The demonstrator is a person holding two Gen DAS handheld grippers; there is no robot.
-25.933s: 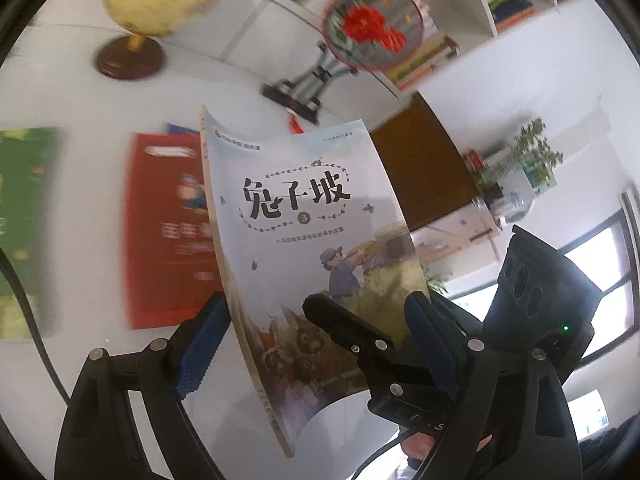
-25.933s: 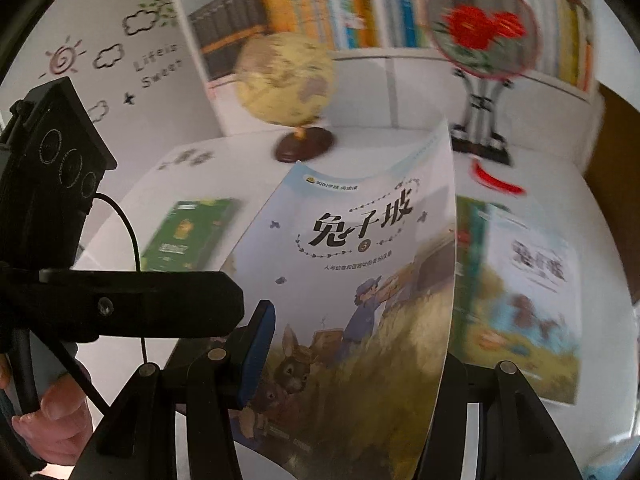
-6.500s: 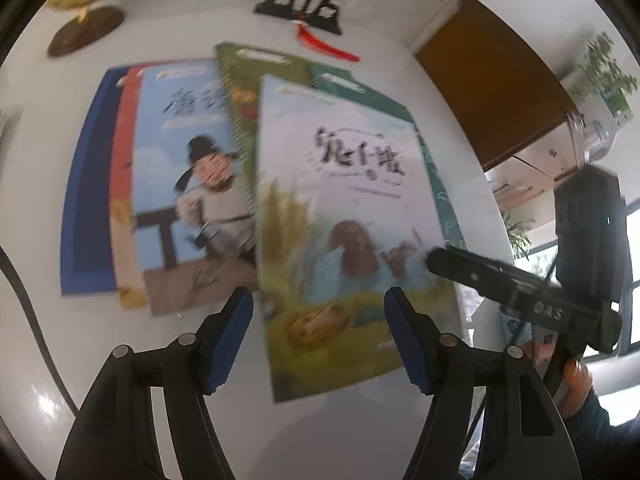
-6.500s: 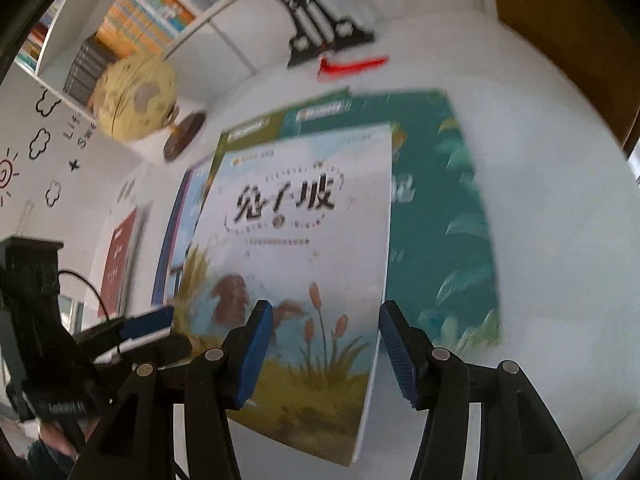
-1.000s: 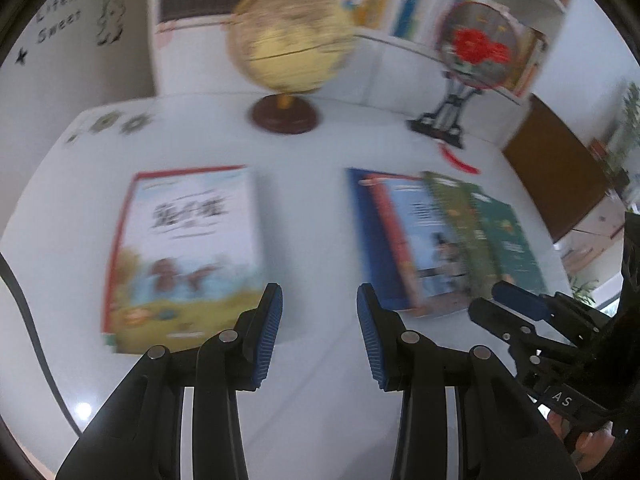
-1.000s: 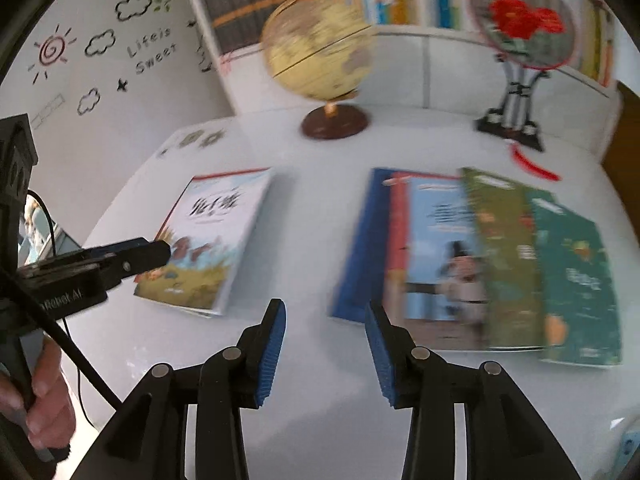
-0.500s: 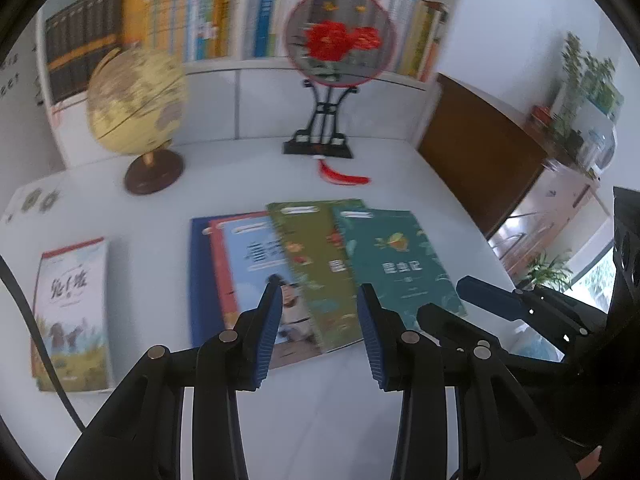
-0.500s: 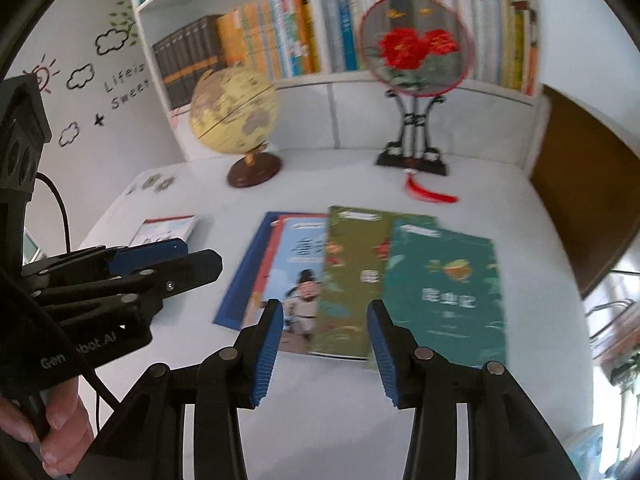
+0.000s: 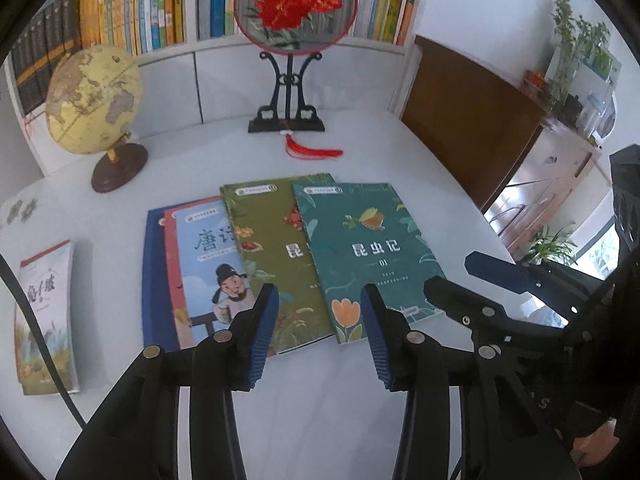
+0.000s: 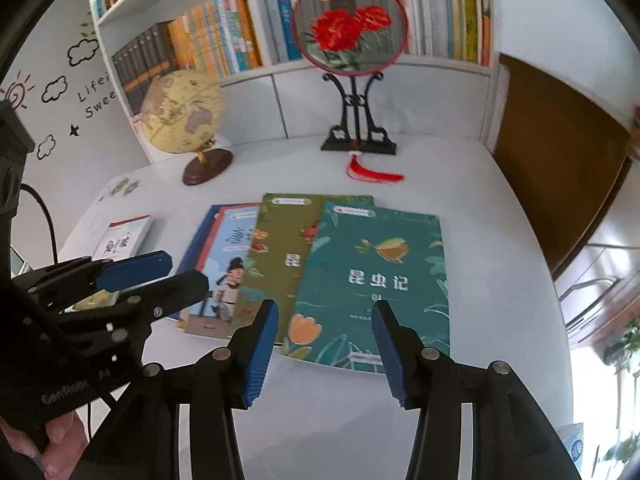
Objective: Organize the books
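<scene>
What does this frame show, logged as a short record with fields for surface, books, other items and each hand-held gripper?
surface: white table
fanned books: teal book on top, over olive book, over light-blue book; red and dark blue covers beneath
separate book: rabbit book, lying flat, apart to the left
other items: globe, fan stand with red tassel
left hand-held gripper: open, empty, jaws just widened
right hand-held gripper: open, empty, jaws just widened
</scene>
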